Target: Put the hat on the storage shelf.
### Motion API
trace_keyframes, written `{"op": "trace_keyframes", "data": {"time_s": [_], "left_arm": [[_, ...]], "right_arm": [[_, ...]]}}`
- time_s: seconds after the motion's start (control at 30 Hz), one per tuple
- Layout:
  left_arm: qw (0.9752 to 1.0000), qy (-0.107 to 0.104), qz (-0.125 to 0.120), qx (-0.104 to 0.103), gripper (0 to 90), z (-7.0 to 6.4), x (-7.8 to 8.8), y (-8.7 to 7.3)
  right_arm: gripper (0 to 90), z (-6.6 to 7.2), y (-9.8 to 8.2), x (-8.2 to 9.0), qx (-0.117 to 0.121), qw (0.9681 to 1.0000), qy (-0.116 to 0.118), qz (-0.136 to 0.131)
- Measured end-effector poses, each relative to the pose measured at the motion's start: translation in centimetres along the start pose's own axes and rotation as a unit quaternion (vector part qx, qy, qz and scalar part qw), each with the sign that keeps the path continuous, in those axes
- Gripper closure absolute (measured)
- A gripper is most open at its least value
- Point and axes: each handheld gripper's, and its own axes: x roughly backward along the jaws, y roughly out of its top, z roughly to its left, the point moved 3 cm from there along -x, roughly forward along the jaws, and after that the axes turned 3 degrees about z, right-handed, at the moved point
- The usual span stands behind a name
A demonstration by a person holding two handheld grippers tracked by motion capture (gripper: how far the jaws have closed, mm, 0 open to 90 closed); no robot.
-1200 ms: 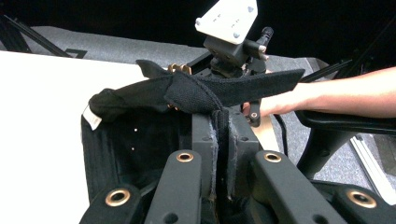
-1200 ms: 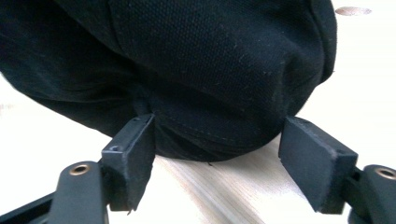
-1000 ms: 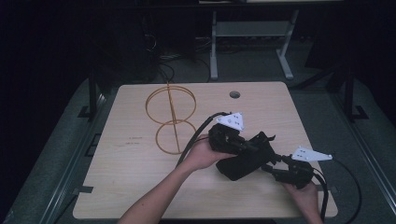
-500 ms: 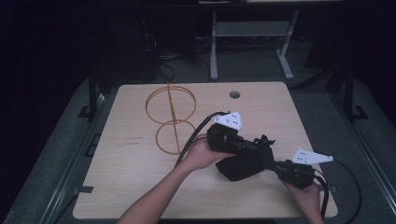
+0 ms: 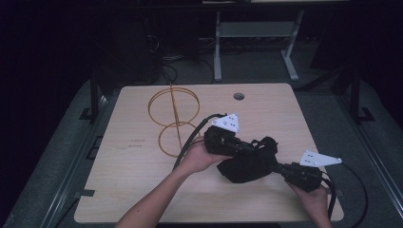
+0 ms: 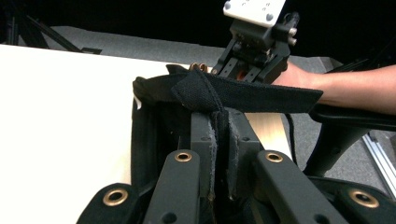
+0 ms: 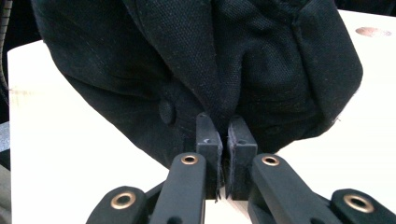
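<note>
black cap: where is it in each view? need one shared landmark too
High view: black cap lower centre-right, between the two hand-held grippers.
Left gripper view: centre, its strap across the closed jaws.
Right gripper view: upper frame, fabric pinched in the closed jaws.
Shared landmark: pale wooden table under the cap.

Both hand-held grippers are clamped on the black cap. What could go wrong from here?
1. The left hand-held gripper pinches only the thin strap of the black cap; a pull could slide it out.
2. The right hand-held gripper holds just a small fold of fabric, so that grip may slip too.
3. The wire stand sits close behind the left hand; a swing that way, or its trailing cable, might knock it over.
</note>
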Motion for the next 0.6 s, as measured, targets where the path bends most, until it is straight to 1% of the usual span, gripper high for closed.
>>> {"op": "trace_keyframes", "data": {"time_s": [0.17, 0.2, 0.3, 0.33, 0.37, 0.43, 0.5, 0.53, 0.6], "left_arm": [[1.0000, 0.008, 0.003, -0.004, 79.4, 0.0, 0.5, -0.2], [0.9999, 0.015, 0.006, -0.005, 77.6, 0.0, 0.7, -0.4], [0.9998, 0.017, 0.005, -0.001, 76.3, 0.1, 0.9, -0.6], [0.9998, 0.021, 0.005, 0.001, 73.9, 0.2, 1.2, -0.8], [0.9998, 0.021, 0.005, 0.001, 70.5, 0.2, 1.2, -0.8], [0.9996, 0.029, 0.002, 0.004, 69.1, 0.1, 1.9, -1.2], [0.9995, 0.032, 0.002, 0.003, 65.6, 0.1, 2.1, -1.3], [0.9994, 0.034, 0.002, 0.004, 64.8, 0.1, 2.4, -1.5], [0.9992, 0.039, 0.003, 0.007, 63.3, 0.0, 2.8, -1.8]], "right_arm": [[86.4, 0.1, 0.4, 0.2, 0.002, 1.0000, 0.002, -0.002], [86.5, 0.1, 0.6, 0.2, 0.004, 1.0000, 0.003, -0.002], [86.5, 0.1, 0.7, 0.2, 0.004, 1.0000, 0.004, -0.002], [86.6, 0.1, 0.9, 0.3, 0.002, 1.0000, 0.004, -0.002], [86.6, 0.1, 0.9, 0.3, 0.002, 1.0000, 0.004, -0.002], [86.8, 0.1, 1.2, 0.5, 0.000, 1.0000, 0.003, -0.002], [86.8, 0.1, 1.3, 0.5, 0.000, 1.0000, 0.001, 0.000], [86.8, 0.1, 1.6, 0.6, 0.003, 1.0000, -0.001, 0.005], [86.9, 0.2, 1.8, 0.7, 0.006, 1.0000, -0.003, 0.007]]}}
